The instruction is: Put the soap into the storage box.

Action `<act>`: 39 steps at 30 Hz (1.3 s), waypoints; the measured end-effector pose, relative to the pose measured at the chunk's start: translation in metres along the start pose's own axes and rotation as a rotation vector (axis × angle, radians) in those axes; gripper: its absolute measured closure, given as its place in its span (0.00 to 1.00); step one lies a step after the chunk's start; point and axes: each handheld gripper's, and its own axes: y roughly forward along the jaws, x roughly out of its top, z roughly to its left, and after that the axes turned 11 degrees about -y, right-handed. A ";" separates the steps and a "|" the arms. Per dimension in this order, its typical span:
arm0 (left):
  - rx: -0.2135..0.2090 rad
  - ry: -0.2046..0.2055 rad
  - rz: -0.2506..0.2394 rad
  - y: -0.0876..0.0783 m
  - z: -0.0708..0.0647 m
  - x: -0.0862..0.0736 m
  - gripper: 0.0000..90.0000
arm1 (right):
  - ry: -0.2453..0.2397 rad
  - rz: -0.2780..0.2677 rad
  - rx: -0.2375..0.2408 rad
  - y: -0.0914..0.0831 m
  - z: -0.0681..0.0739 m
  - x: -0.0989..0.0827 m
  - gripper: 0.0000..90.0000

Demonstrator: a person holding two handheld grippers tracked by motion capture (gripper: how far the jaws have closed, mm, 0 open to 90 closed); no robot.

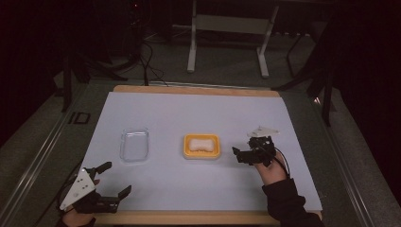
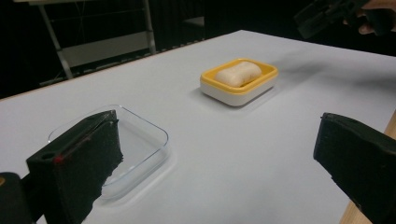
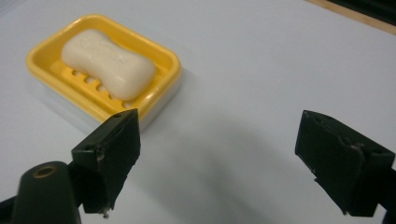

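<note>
A pale, bone-shaped soap bar point(image 1: 201, 143) point(image 2: 237, 73) point(image 3: 108, 57) lies in a yellow soap dish point(image 1: 187, 150) point(image 2: 267, 73) point(image 3: 161, 91) with a white base, at the middle of the white table sheet. To its left rests an empty clear plastic dish point(image 1: 134, 144) point(image 2: 148, 132). My right gripper point(image 1: 242, 151) point(image 3: 224, 151) hovers just right of the soap dish, open, jaws apart and holding nothing. My left gripper point(image 1: 117, 178) point(image 2: 219, 163) is low at the front left near the table edge, open and holding nothing. In the left gripper view the right gripper point(image 2: 327, 14) shows far off.
The white sheet point(image 1: 198, 113) covers a wooden table whose front edge point(image 1: 189, 217) runs below my hands. Behind the table stand a metal frame point(image 1: 227, 28) and cables on a dark floor. A rail point(image 1: 38, 161) runs along the left side.
</note>
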 end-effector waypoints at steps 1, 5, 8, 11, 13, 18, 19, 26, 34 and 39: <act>-0.001 0.000 0.000 0.001 0.000 0.000 0.01 | 0.000 -0.001 -0.007 -0.002 0.001 -0.003 0.16; 0.001 -0.001 0.007 0.002 0.000 0.000 0.01 | 0.028 -0.018 -0.022 -0.012 0.004 -0.014 0.16; 0.003 -0.002 0.012 0.003 0.001 0.000 0.01 | 0.044 -0.046 -0.044 -0.020 0.005 -0.020 0.16; 0.008 0.001 0.020 0.005 0.001 0.000 0.01 | 0.069 -0.072 -0.069 -0.028 0.006 -0.026 0.16; 0.010 0.001 0.025 0.005 0.001 0.000 0.01 | 0.070 -0.082 -0.083 -0.031 0.007 -0.029 0.16; 0.008 0.002 0.029 0.007 0.001 0.001 0.01 | 0.073 -0.124 -0.104 -0.041 0.011 -0.038 0.16; 0.009 0.003 0.032 0.007 0.001 0.001 0.01 | 0.066 -0.124 -0.110 -0.042 0.012 -0.040 0.16; 0.002 0.000 0.032 0.007 0.001 0.001 0.01 | 0.060 -0.116 -0.085 -0.050 0.019 -0.055 0.16; -0.005 0.000 0.035 0.008 0.000 0.001 0.01 | 0.076 -0.095 -0.061 -0.057 0.024 -0.071 0.16; -0.010 -0.001 0.034 0.009 0.000 0.001 0.01 | 0.083 -0.101 -0.067 -0.056 0.021 -0.073 0.16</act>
